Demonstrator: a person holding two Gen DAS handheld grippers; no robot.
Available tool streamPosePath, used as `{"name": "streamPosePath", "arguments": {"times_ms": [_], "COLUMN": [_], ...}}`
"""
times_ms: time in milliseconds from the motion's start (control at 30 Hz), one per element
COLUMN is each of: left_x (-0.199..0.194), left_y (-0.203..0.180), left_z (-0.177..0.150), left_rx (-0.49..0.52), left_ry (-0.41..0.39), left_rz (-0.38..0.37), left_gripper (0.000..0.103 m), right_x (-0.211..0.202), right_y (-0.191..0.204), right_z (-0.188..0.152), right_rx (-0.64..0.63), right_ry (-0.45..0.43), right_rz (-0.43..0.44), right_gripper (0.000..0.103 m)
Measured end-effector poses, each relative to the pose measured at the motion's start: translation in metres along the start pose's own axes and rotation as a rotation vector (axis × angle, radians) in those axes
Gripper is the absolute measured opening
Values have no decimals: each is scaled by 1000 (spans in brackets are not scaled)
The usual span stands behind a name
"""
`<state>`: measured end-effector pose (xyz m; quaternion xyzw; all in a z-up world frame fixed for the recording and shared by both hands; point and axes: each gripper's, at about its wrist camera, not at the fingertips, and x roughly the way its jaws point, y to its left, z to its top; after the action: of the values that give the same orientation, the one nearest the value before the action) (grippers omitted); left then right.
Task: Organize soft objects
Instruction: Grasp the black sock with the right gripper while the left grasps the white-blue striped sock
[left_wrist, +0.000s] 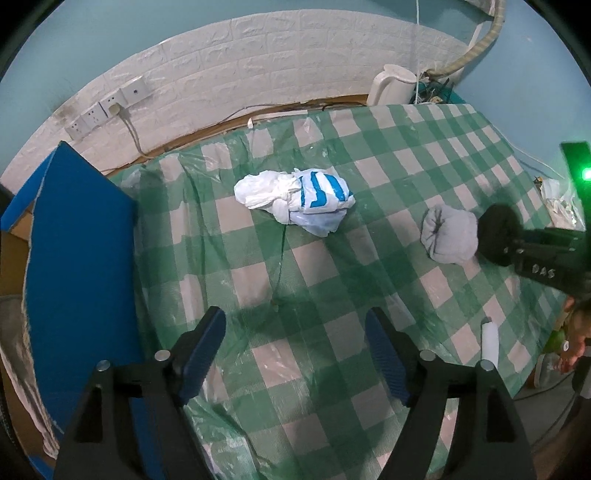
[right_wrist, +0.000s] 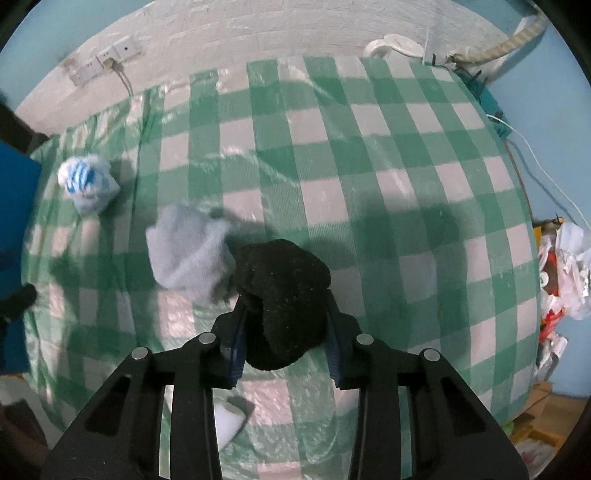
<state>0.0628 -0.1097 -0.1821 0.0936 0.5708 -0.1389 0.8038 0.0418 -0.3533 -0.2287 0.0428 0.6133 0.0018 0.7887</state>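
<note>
Covering the whole work surface, a green-and-white checked tablecloth (left_wrist: 332, 258) of glossy, wrinkled plastic spreads from the near edge to a white embossed brick-pattern wall (left_wrist: 229, 62). At the cloth's left edge stands a flat blue board (left_wrist: 77, 258), rigid and matt, with brown card behind it. A white plastic kettle (left_wrist: 391, 86) stands at the far edge by the wall, and a row of white wall sockets (left_wrist: 107, 109) sits lower left on the wall, one with a plug and cable.

Near the cloth's middle lies a crumpled white bundle with blue stripes (left_wrist: 299, 201), soft and knotted. To its right rests a pale grey-blue rolled sock (left_wrist: 448, 236), a fleecy rounded lump, touching the black rolled sock (right_wrist: 284, 302), which is a dark, nubbly ball.

Seen from the left wrist, the right gripper (right_wrist: 284, 332) reaches in from the right pointing steeply down, and pale lettering on its black body seems to read "DAS". Its blue ribbed pads press both sides of the black rolled sock, the jaws partly closed around it. The left gripper (left_wrist: 295, 354) hangs over bare cloth at the near edge, jaws wide apart and holding nothing. A small white cylinder (left_wrist: 489, 339) lies near the cloth's right front.
</note>
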Motion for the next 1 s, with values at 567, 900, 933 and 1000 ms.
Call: {"name": "streamPosePath", "arguments": {"times_ms": [567, 900, 933, 1000], "left_x": [11, 32, 34, 40], "left_y": [21, 35, 35, 35], "left_z": [49, 81, 83, 87], "left_rx": [-185, -328, -336, -346], "left_ry": [-1, 27, 31, 38], "left_rz": [-64, -54, -46, -34], "left_gripper": [85, 85, 85, 85], "right_x": [-40, -35, -34, -33], "right_y": [42, 46, 46, 46], "right_z": [44, 55, 55, 57], "right_rx": [-47, -51, -49, -47], "right_ry": [-101, -98, -97, -95], "right_rz": [114, 135, 136, 140], "right_gripper": [34, 34, 34, 34]}}
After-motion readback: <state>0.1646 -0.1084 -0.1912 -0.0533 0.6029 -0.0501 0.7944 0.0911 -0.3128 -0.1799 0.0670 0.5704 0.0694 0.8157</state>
